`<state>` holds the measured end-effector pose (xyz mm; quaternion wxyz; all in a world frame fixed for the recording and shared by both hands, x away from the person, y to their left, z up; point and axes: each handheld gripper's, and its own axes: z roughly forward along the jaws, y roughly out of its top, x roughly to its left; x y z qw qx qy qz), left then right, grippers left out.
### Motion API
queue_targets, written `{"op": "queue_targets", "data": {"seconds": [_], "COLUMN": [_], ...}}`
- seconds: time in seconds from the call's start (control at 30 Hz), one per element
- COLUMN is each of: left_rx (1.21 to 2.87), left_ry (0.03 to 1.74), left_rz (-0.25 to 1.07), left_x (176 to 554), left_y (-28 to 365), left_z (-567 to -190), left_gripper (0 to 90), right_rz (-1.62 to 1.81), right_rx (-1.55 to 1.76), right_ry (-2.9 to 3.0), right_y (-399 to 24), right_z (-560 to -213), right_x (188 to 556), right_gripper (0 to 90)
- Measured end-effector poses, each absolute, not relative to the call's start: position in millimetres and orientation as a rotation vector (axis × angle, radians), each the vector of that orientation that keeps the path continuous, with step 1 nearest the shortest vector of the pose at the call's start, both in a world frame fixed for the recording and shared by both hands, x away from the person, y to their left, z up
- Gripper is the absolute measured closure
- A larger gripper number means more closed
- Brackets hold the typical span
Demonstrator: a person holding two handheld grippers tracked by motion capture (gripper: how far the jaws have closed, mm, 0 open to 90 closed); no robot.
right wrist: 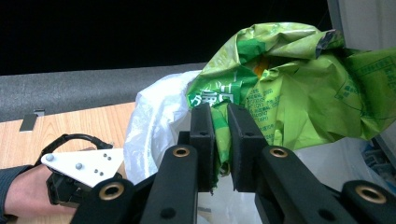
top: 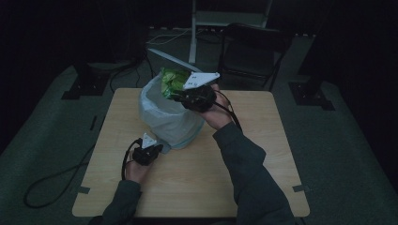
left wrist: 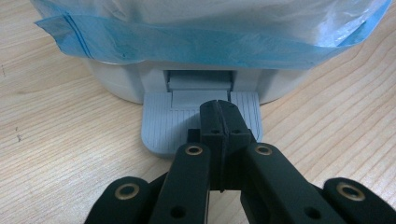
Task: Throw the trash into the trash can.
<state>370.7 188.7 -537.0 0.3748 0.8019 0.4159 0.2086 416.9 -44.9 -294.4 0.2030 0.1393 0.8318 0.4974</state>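
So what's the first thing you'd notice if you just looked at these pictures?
The crumpled green wrapper stands out most: the right gripper pinches it in its jaws above the open bin with the pale bag liner at the far middle of the table. Down at the bin's base, the left gripper, jaws shut, presses on the grey foot pedal.

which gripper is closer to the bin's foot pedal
Left. The left gripper, fingers closed, rests on the grey foot pedal at the bin's base. The right gripper is up over the bin's rim, holding the green wrapper.
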Motion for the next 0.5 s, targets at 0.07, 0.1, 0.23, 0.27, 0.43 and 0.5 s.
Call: {"op": "queue_targets", "data": {"seconds": [0.07,0.1,0.23,0.27,0.43,0.5], "left_rx": [2.051,2.05,2.054,2.054,2.056,2.054], "left_ry": [1.065,1.066,1.064,1.064,1.062,1.062], "left_rz": [0.533,0.533,0.532,0.532,0.53,0.53], "left_x": [371,371,371,371,371,371], "left_y": [189,188,189,189,189,189], "left_z": [-537,-537,-537,-537,-537,-537], "left_gripper": [90.0,90.0,90.0,90.0,90.0,90.0], "right_rz": [1.386,1.384,1.403,1.416,1.437,1.442], "right_rx": [0.395,0.405,0.443,0.443,0.436,0.434], "right_ry": [2.325,2.326,2.313,2.31,2.281,2.277], "right_y": [-44,-44,-45,-46,-56,-61], "right_z": [-295,-296,-298,-297,-295,-296], "right_x": [419,420,423,422,413,411], "right_gripper": [80.7,77.9,56.5,55.0,53.4,53.2]}}
